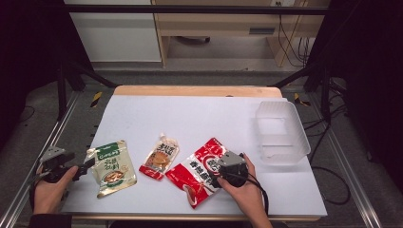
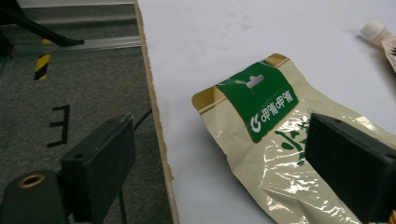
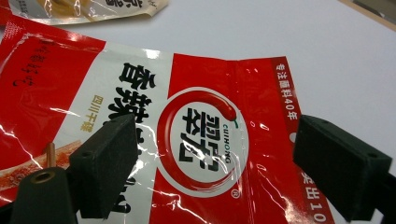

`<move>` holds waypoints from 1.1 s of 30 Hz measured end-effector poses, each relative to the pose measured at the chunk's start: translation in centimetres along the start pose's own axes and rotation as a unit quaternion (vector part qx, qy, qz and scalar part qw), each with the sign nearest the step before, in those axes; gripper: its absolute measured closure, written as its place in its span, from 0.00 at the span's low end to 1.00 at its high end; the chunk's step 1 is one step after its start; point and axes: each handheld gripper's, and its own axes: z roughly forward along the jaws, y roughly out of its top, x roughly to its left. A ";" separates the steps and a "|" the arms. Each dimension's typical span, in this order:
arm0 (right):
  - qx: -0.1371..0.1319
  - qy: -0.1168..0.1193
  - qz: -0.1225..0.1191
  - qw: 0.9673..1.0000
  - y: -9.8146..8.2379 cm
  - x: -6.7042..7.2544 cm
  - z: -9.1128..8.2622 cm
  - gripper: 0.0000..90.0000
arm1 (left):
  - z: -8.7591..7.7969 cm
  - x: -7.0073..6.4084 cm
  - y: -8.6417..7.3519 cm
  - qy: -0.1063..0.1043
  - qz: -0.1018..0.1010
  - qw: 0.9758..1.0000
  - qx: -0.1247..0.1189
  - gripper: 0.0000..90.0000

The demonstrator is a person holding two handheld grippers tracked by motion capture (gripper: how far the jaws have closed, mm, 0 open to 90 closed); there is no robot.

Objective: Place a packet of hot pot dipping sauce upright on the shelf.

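Three food pouches lie on the white table [image 1: 199, 114]. At the left is a gold pouch with a green header [image 1: 112, 167] [image 2: 261, 140]; my left gripper [image 1: 78, 167] [image 2: 224, 163] stands open at its left edge, one jaw over the floor side and one over the pouch. A small spouted sauce pouch [image 1: 160, 157] lies in the middle. The red and white pouch [image 1: 199, 172] [image 3: 196, 135] lies front centre; my right gripper [image 1: 227, 167] [image 3: 215, 158] hovers open just above its upper right end, jaws wide apart on either side of the round logo.
A clear plastic bin [image 1: 281, 133] stands at the table's right side, with nothing seen inside. The table's left wooden edge [image 2: 156, 121] drops to grey carpet with a metal rail. A spout cap [image 2: 372, 30] shows at the far right of the left gripper view.
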 end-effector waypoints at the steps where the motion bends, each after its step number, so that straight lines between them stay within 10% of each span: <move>1: 0.002 0.001 0.001 1.000 0.0 0.0 0.0 0.16 | 0.1 -0.1 0.0 -0.003 0.002 1.000 0.002 0.11; 17: 0.012 0.003 0.000 1.000 -0.1 0.1 0.2 0.16 | 2.1 -0.5 0.0 -0.025 0.010 0.999 0.038 0.25; 33: 0.015 0.009 0.001 1.000 -0.1 0.1 0.2 0.16 | 0.4 -0.9 0.4 -0.117 0.001 0.993 0.027 0.52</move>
